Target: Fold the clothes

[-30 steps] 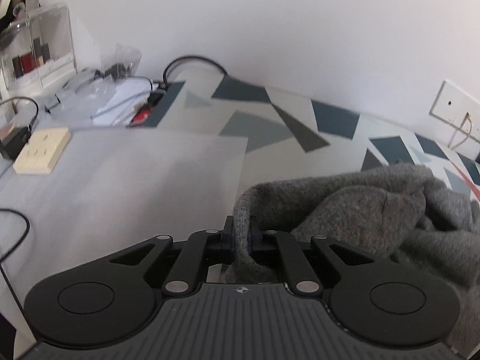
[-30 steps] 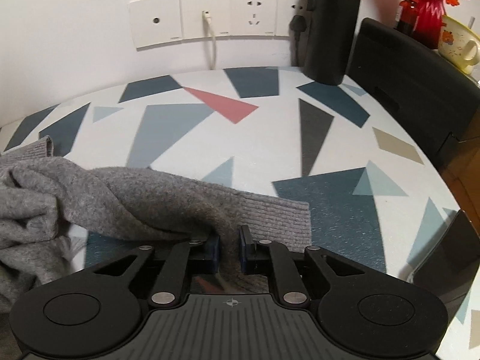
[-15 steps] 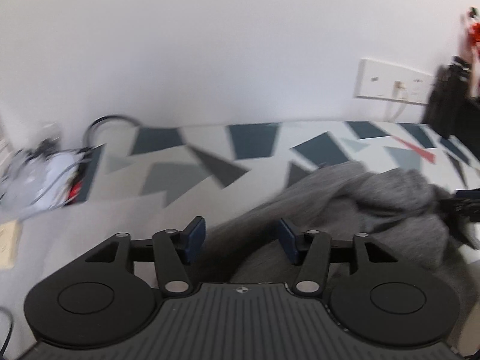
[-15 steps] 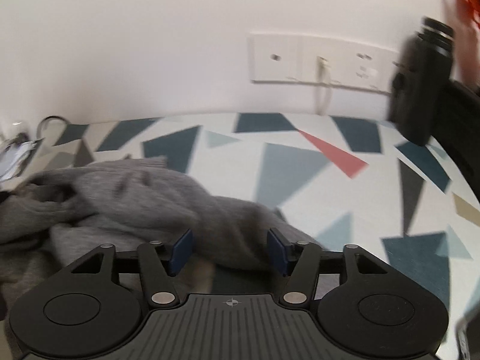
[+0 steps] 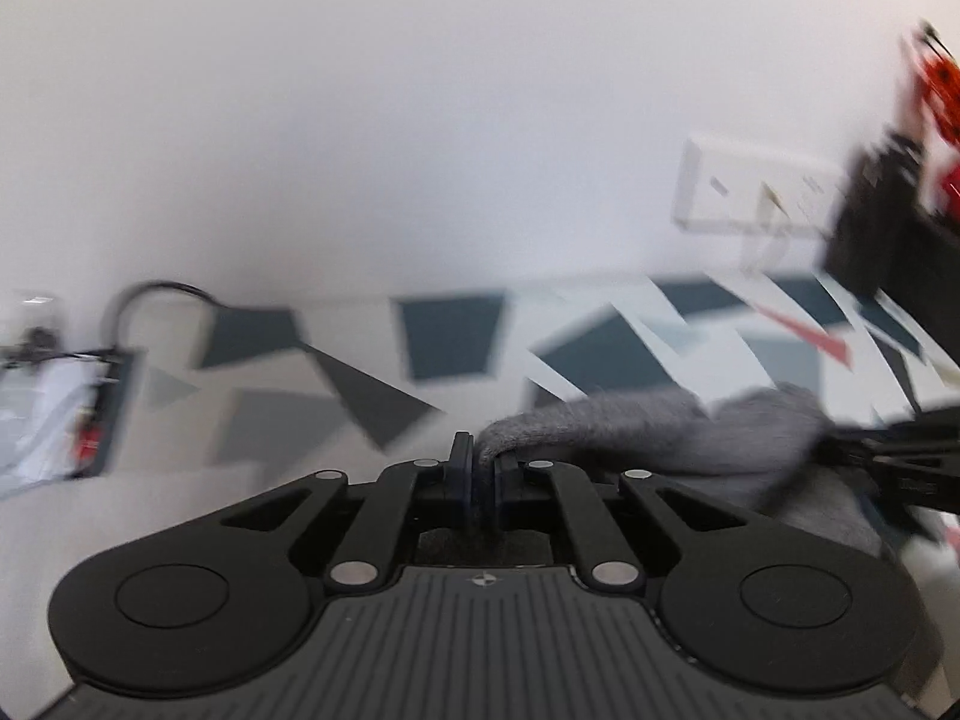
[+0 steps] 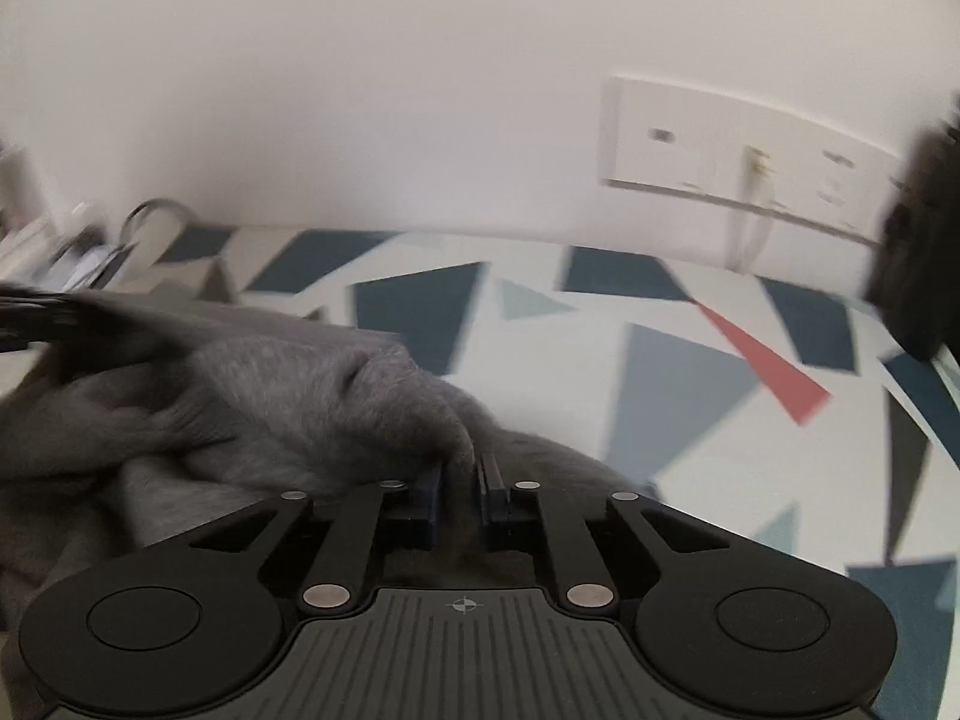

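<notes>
Knitwear, one grey sweater [image 6: 252,414], is lying bunched on the patterned table [image 6: 678,396], on the side away from the wall socket plate [image 6: 738,144]. Left claw [image 5: 480,471] is pinching a rolled edge of the sweater [image 5: 636,429], jaws nearly together with a thin fold of grey knit between them. Right claw [image 6: 461,483] is likewise clamped on a ridge of the cloth, the fabric rising in a peak just ahead of its jaws. Both claws have just been closing: half a second back each was standing wide with the sweater only lying between the jaws, and a second back each was gripping a different part, the left a curled rim, the right a flat ribbed hem. So both holds have been swapped for fresh ones, and both cameras are now looking more toward the socket plate than they were. In the left view the right claw [image 5: 900,462] is showing at the edge nearest the socket plate, with cloth stretching between the two holds. Both views are smeared, so the hands are likely moving. Judging from this, a new pair of grip points is being set, probably to lift and spread the sweater before any fold; no neat fold is showing yet. Cables and clutter [image 5: 54,396] are sitting at the table end farthest from the socket plate.
</notes>
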`<control>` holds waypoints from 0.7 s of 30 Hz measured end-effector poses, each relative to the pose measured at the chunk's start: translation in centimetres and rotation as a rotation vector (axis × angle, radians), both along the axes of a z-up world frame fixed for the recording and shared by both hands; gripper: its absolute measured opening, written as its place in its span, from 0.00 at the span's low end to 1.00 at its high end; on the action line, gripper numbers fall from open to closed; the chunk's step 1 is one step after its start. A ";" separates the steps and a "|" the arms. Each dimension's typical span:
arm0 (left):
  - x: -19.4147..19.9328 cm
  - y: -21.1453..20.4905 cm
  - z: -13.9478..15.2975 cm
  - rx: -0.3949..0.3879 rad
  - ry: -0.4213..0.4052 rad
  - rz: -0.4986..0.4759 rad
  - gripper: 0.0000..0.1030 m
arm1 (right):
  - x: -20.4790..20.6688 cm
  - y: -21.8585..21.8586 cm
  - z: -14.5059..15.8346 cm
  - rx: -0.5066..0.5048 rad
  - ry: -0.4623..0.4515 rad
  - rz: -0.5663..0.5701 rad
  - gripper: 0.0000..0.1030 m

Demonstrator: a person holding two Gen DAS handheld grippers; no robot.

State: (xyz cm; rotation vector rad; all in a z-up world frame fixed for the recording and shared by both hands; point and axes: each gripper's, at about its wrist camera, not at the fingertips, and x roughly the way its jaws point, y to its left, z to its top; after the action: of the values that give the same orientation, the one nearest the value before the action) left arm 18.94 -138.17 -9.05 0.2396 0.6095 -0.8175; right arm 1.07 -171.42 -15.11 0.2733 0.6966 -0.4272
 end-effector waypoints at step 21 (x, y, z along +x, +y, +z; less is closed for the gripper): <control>-2.9 6.8 -1.7 -0.019 0.148 -0.082 0.73 | -5.7 0.1 0.3 0.138 -0.025 -0.007 0.43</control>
State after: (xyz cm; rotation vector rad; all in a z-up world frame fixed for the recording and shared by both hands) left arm 16.06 -131.37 -10.73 0.1889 0.7336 -0.9257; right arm -4.63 -171.27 -14.78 0.4105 0.7014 -0.3826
